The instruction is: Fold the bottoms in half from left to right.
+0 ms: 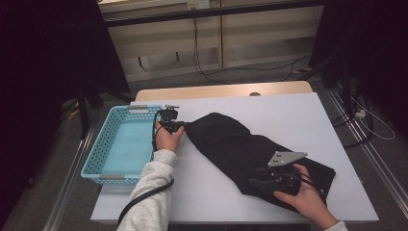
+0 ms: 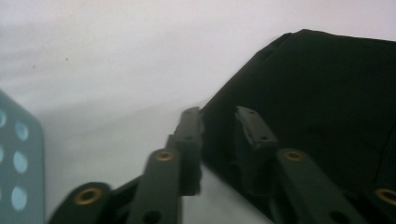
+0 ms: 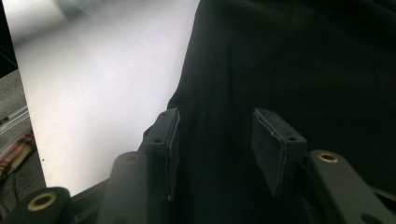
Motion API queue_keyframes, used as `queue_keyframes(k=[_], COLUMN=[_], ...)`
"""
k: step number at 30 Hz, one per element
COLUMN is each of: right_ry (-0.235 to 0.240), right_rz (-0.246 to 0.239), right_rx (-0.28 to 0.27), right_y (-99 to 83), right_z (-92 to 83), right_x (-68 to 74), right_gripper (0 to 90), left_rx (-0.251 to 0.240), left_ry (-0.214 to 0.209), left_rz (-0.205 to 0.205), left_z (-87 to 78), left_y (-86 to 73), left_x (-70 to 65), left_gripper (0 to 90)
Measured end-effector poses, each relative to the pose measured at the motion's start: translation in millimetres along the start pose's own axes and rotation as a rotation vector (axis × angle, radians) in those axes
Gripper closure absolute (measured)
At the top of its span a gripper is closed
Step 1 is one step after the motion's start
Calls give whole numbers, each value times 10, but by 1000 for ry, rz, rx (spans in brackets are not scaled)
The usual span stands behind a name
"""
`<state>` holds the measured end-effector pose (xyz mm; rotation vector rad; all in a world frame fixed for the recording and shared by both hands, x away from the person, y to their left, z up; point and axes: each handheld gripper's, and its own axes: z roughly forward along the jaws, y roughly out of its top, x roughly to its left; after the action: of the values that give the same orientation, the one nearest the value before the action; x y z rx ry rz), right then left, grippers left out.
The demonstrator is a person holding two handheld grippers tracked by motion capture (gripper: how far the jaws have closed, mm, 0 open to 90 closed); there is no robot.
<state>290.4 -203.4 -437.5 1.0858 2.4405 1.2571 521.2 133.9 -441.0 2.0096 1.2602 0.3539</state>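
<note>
Both grippers parked at opposite ends of the black cloth [image 1: 250, 154] on the white table [image 1: 298, 115].

My left gripper [image 1: 179, 125] is at the cloth's far left corner, right next to the blue basket [image 1: 103, 144]. In the left gripper view the jaws are partway apart with the edge of the cloth [image 2: 327, 102] sitting in the gap, and the pads don't look like they're pinching it. My right gripper [image 1: 262, 182] is over the near end of the cloth. In the right gripper view its jaws are spread a fair bit with dark fabric [image 3: 303, 70] under and between them, nothing clamped as far as I can see. The cloth lies flat on the table, running diagonally from the basket side toward my right hand [image 1: 308, 199].
</note>
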Motion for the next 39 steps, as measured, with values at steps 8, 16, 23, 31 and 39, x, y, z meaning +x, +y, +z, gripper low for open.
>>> queue_keyframes(k=[8, 16, 23, 31, 39], right_ry=[-5, -36, -45, -41, -59], right_rz=[9, 38, 43, 36, 46], right_rx=[6, 11, 7, 13, 7], right_y=[-3, -67, -66, -65, -90], right_z=[6, -20, -37, -16, -71], right_x=[-35, -140, -157, -145, -182], right_gripper=[479, 456, 456, 459, 459], left_rx=[24, 39, 83, 102, 103], left_ry=[-12, 22, -15, -80, -8], left_rz=[64, 107, 68, 22, -67], left_z=[216, 285, 237, 199, 5], left_y=[32, 49, 64, 39, 83], left_x=[33, 35, 18, 0, 116], left_gripper=[357, 386, 634, 862, 870])
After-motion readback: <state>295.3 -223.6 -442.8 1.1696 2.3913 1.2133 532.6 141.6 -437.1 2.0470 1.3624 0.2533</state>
